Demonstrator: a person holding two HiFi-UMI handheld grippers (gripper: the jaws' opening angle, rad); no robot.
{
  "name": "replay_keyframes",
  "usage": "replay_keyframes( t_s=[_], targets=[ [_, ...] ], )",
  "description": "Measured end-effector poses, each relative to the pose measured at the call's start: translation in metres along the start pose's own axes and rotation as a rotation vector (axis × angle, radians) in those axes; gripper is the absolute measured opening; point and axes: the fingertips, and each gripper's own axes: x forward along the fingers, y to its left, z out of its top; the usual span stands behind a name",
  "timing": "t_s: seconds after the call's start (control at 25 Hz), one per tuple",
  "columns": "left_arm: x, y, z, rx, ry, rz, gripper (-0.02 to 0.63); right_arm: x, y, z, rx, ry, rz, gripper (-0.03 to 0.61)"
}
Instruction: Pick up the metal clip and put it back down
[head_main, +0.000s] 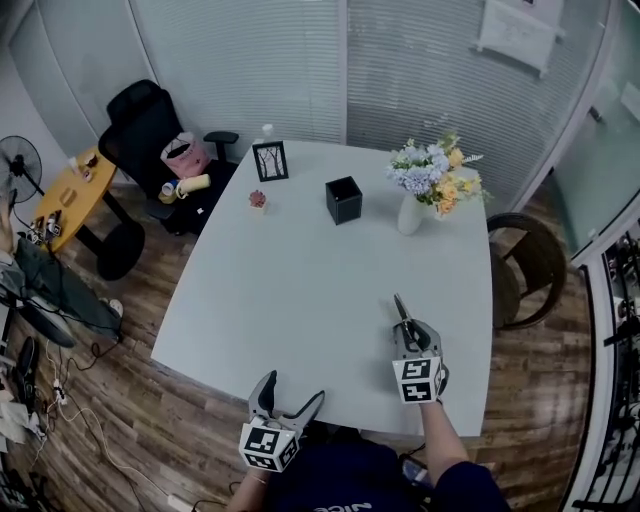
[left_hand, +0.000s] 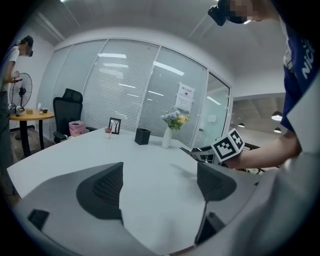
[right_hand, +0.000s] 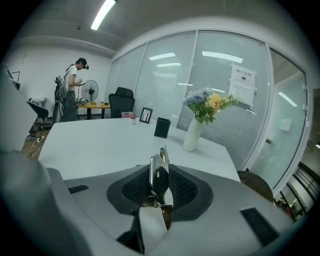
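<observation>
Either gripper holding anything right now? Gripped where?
The right gripper holds the metal clip, jaws pressed on its flat sides, one end sticking out past them. The left gripper is open and empty.

Head view looks steeply down; both gripper views skim the shared table (head_main: 300, 300) (facing the blinds (head_main: 250, 60)).

On the far side of the white bench (head_main: 300, 290) stand a picture frame (head_main: 270, 160), a black box (head_main: 343, 199) and, rightmost, a vase of flowers (head_main: 410, 213); an office chair (head_main: 150, 125) sits far left.
</observation>
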Motion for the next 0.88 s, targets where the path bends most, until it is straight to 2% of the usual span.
replay_keyframes(
  t_s=[0.4, 0.6, 0.88],
  targets=[
    [0.016, -0.016, 0.008, 0.022, -0.008, -0.096, 0.448, -0.084, 0.016, 0.042, 0.075, -0.138, 0.006, 0.109],
    [0.024, -0.024, 0.011, 0.036, -0.016, -0.143, 0.449, -0.118, 0.036, 0.043, 0.031, -0.174, -0.002, 0.109],
    [0.029, -0.032, 0.009, 0.061, -0.004, -0.201, 0.448, -0.137, 0.064, 0.023, 0.053, -0.150, 0.010, 0.109]
  ],
)
